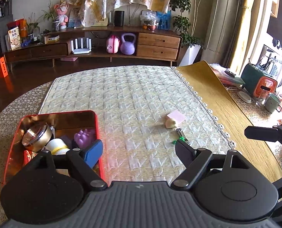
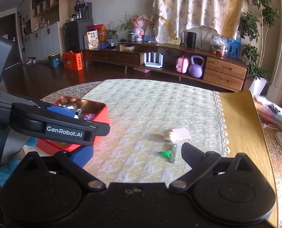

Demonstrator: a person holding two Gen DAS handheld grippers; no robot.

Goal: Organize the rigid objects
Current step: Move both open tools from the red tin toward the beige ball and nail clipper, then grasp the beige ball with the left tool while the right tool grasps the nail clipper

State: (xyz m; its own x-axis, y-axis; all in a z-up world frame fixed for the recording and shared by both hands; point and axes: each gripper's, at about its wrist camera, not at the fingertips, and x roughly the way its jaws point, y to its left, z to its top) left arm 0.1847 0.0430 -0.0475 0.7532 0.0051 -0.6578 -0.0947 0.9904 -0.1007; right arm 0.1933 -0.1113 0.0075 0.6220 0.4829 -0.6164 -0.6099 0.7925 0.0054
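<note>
Both grippers' fingers stand apart and empty. The red tin (image 1: 13, 138) lies under the left gripper (image 1: 139, 150), its left finger over the tin's near corner. The clipper (image 2: 173, 153) and pink block (image 2: 179, 134) lie just ahead of the right gripper (image 2: 137, 155), nearer its right finger. Best approach, I judge: lower the right gripper straight, straddle the clipper's narrow width, and close low against the desk (image 1: 133, 95).

The left tongs (image 1: 139, 148) hide the red tin's (image 1: 13, 142) near end and part of its contents. From the right wrist, the nail clipper (image 2: 173, 153) and pink notepad (image 2: 181, 134) are blurred
</note>
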